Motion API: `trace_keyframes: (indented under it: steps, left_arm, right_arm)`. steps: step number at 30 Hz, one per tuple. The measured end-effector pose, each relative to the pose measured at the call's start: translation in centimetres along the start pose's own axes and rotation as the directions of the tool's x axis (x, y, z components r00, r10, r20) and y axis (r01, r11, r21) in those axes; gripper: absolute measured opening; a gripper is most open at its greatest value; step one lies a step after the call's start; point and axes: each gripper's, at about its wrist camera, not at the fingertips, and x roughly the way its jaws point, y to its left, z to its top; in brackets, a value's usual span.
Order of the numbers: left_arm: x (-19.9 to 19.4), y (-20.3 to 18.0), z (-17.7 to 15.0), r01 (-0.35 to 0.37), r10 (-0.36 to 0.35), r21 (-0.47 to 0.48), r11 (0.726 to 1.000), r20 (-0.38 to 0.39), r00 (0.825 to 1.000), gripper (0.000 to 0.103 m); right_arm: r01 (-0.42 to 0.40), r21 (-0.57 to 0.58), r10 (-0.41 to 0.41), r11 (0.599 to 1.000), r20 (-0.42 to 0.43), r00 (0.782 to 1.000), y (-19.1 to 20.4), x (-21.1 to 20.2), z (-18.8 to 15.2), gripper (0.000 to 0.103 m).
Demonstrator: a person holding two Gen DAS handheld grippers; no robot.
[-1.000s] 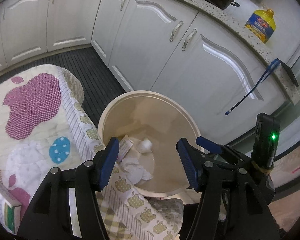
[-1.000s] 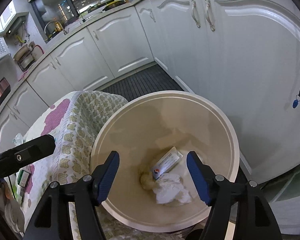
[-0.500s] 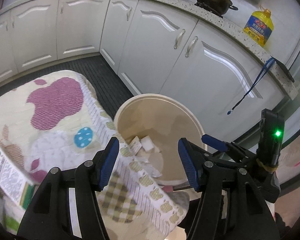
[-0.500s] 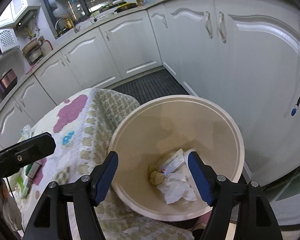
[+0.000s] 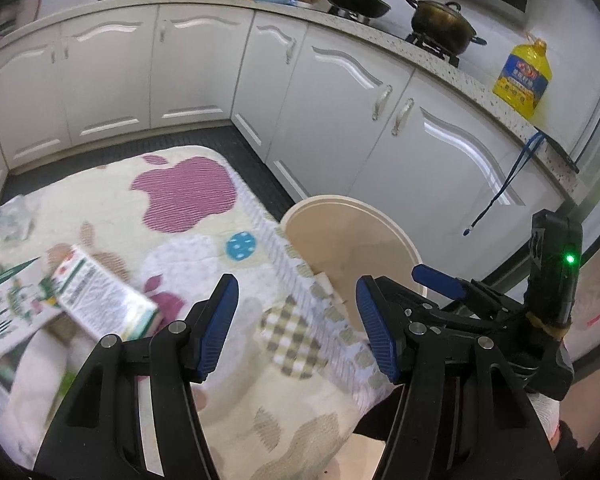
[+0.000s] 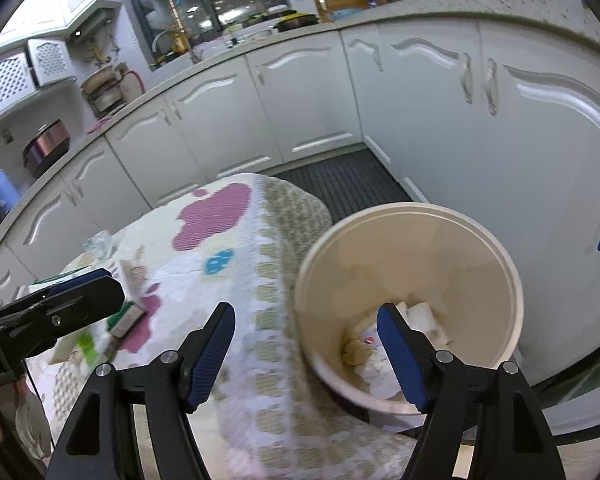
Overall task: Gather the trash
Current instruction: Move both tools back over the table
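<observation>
Both claws are carried empty: left gripper (image 5: 296, 326) half-spread, right gripper (image 6: 306, 354) opening, nothing between. Next trash, a green-and-white carton (image 5: 104, 300), is seen lying flat at left on the quilt (image 5: 260, 420), long axis running upper-left to lower-right. It is best straddled across its narrow width before transfer to the bin (image 6: 512, 280) at right.

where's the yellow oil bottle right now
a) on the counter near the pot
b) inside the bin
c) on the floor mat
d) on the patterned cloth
a: in the left wrist view the oil bottle stands on the counter to the right of the pot, well above the bin and the cloth.
</observation>
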Motion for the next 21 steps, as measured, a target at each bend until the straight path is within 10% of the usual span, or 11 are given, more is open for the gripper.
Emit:
trace_keyframes:
  steps: [21]
  left_arm:
    - [-12.6,11.9,-7.3,-0.128,0.139,-0.18,0.975,0.052,0.989,0.063]
  right_arm:
    - [-0.2,-0.198,0.19,0.96,-0.068,0.979,11.7,0.8,-1.6,0.076]
